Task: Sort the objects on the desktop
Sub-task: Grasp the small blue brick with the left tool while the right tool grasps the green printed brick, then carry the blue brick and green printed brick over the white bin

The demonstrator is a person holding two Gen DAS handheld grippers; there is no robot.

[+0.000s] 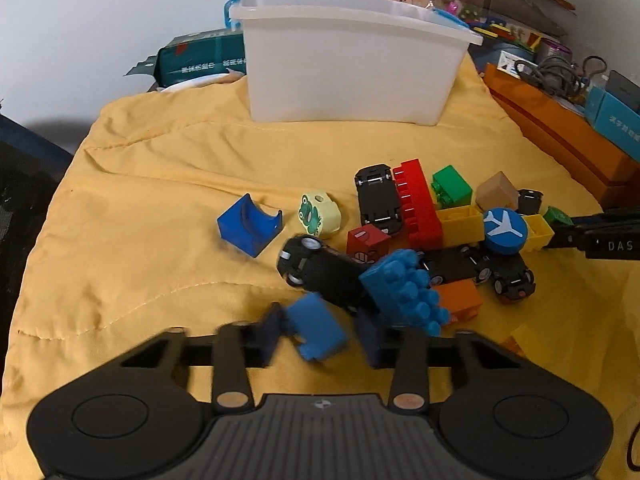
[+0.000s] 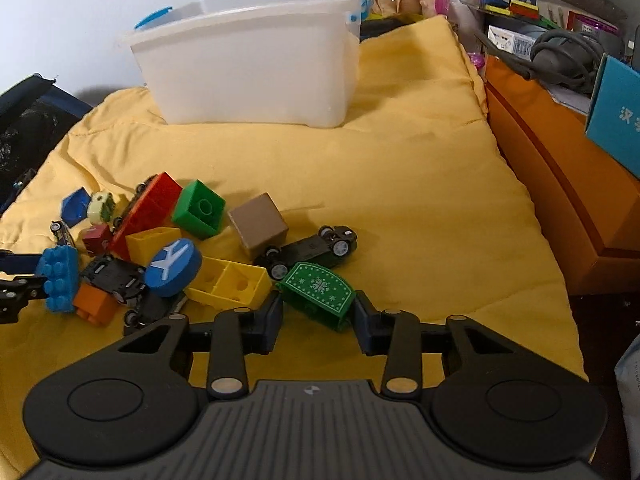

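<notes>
A pile of toy blocks and black toy cars lies on a yellow cloth. My left gripper has its jaws around a light blue studded brick, which shows in the right wrist view held between the fingers; a blurred blue piece lies between the fingertips. My right gripper has its fingers on either side of a green arched block with snowflakes, touching it. A white plastic bin stands at the back of the cloth, also seen from the right.
Loose pieces include a blue arch block, a frog block, a red brick, a green cube, a brown cube, a blue plane disc, yellow bricks. An orange box borders the right.
</notes>
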